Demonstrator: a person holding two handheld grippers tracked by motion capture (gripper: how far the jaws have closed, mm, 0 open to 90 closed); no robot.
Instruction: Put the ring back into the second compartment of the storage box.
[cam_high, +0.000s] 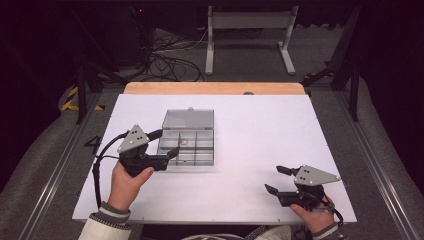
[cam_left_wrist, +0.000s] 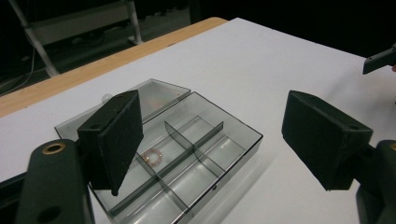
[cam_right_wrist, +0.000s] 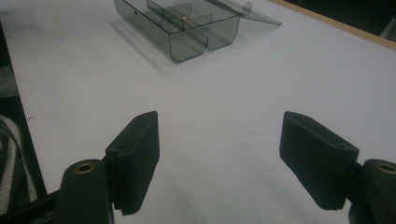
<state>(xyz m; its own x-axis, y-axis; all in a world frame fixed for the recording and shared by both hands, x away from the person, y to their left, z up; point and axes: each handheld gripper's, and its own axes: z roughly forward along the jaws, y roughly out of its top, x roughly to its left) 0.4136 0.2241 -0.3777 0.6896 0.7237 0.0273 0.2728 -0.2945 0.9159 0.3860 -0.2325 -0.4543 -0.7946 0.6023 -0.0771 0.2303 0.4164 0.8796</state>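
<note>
Lying just beyond the spread, empty left claw (cam_high: 167, 143): the open compartment box (cam_high: 187, 139).

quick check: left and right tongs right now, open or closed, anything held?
Left tongs: open, nothing held, at the left edge of the clear divided box.
Right tongs: open, nothing held, over the bare white table.

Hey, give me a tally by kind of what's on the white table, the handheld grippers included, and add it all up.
Clear compartment box, lid open: 1
Small ring lying in one of its compartments: 1
Handheld grippers, jaws open and holding nothing: 2, the left gripper and the right gripper
Total: 4
</note>
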